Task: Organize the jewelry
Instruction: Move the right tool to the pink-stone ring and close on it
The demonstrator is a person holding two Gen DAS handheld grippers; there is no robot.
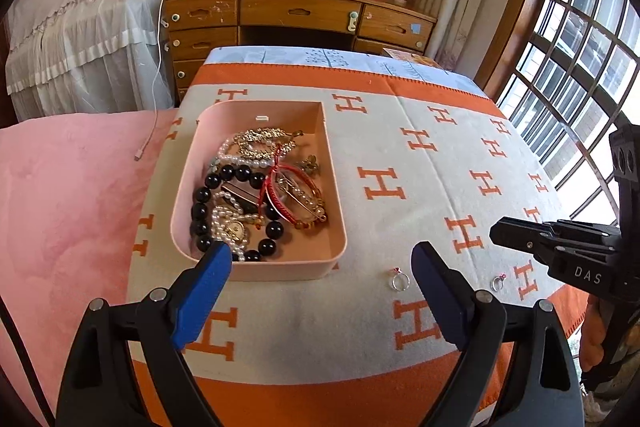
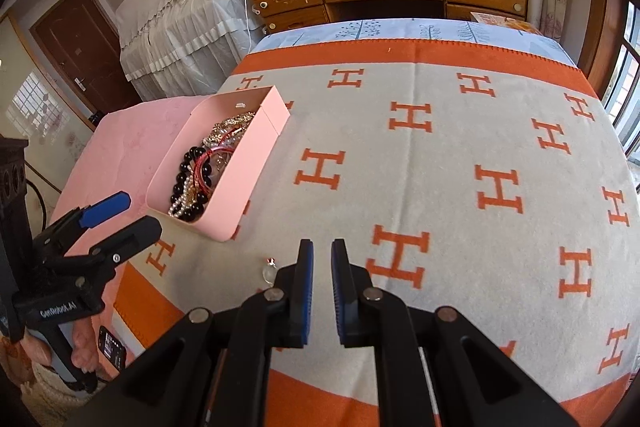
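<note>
Currently the shallow pink rectangular tray (image 1: 256,269) sits on the grey-and-orange H-pattern blanket (image 1: 400,155), left of centre, with its left edge beside a pink quilted cover (image 1: 68,187). Inside is a tangled heap: a black round-bead bracelet (image 1: 200,211), white pearl strands (image 1: 230,155), a gold chain (image 1: 260,139), red cord bangles (image 1: 288,187) and a small gold-faced watch (image 1: 234,229). Individual pieces overlap, so I can't count them.

Two small silver rings lie loose on the blanket, near side, right of the tray: the left silver ring (image 1: 400,279) with a tiny red stone, and the right silver ring (image 1: 498,282) with a pinkish top. In the right wrist view only one ring shows (image 2: 270,269), just left of the right gripper's fingers; it's blurred and I can't tell which one it is.

Left gripper (image 1: 322,261): blue-padded fingers spread wide, nothing between them. Its left fingertip (image 1: 218,255) covers the tray's near-left corner in its own view; contact can't be judged. From the right wrist view it hovers near the tray's near-left end.

Right gripper (image 2: 322,247): fingers narrow, a small gap left, nothing visible between them. The fingertips cover the blanket just behind, so anything under them is hidden.

In the right wrist view the tray's near wall (image 2: 240,167) hides most of the contents. A wooden desk with drawers (image 1: 296,13) stands at the far end.
</note>
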